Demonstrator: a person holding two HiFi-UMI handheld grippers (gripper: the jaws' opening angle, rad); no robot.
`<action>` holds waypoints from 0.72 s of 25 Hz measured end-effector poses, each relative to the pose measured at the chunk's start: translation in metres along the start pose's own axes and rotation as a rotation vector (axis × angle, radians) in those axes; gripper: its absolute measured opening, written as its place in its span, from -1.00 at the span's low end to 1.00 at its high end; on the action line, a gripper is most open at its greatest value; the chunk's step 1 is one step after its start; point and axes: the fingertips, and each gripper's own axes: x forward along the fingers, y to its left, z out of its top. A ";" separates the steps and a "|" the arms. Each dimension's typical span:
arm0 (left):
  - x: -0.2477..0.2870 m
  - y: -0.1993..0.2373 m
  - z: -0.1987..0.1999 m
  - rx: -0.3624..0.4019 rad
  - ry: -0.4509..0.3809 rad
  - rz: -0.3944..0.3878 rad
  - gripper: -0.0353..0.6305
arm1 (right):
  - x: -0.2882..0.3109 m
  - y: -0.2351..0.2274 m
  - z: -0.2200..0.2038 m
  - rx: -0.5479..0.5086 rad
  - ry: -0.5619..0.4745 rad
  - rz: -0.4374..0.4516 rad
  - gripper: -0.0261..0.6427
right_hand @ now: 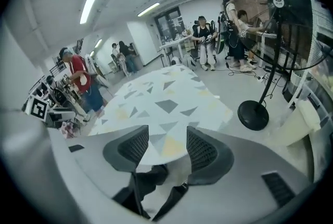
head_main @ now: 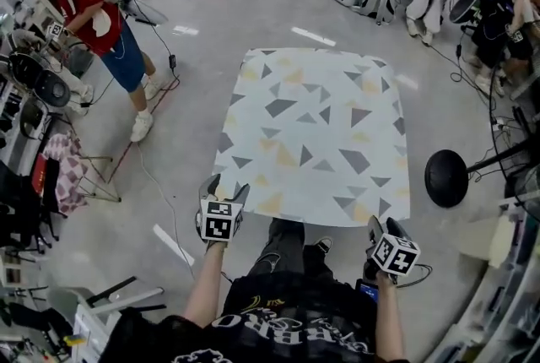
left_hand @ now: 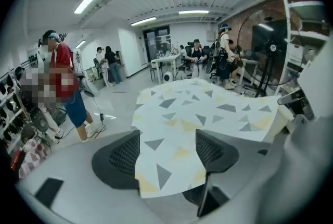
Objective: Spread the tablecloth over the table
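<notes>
Most of the job looks done to us. The tablecloth (head_main: 312, 133) lies open and flat, with its grey and yellow triangles facing up. It covers the whole top of the table, so we cannot see the table itself. The edges look straight, and we see no big folds or bumps. The near edge sits close to our legs.

What is left looks small to us. We may want to check that the cloth hangs the same on every side, and tug a corner if it does not. We cannot tell from here how far it hangs down on the far side.

The left gripper (head_main: 226, 186) is at the near left corner of the cloth. Its jaws stand wide apart. In the left gripper view that corner shows in the gap between the two jaws, but the pads do not press on it, so we think the cloth is free there.

The right gripper (head_main: 384, 228) is just beside the near right corner, a little off the cloth toward us. Its jaws are wide apart too, and they hold nothing. In the right gripper view the near edge of the cloth lies just past the jaws.
</notes>
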 end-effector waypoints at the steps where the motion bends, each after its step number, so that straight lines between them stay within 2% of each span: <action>1: -0.004 -0.007 0.006 -0.002 -0.021 -0.022 0.13 | -0.007 0.005 0.005 0.002 -0.022 0.020 -0.21; 5: -0.021 -0.033 0.029 -0.054 -0.119 -0.106 0.07 | -0.023 0.034 0.029 -0.024 -0.095 0.110 -0.25; 9: -0.036 -0.057 0.044 -0.098 -0.168 -0.197 -0.02 | -0.036 0.071 0.047 -0.074 -0.142 0.235 -0.28; 13: -0.058 -0.076 0.059 -0.057 -0.221 -0.269 -0.11 | -0.052 0.115 0.061 -0.141 -0.189 0.361 -0.30; 18: -0.082 -0.093 0.062 -0.002 -0.265 -0.356 -0.15 | -0.059 0.165 0.062 -0.208 -0.207 0.443 -0.38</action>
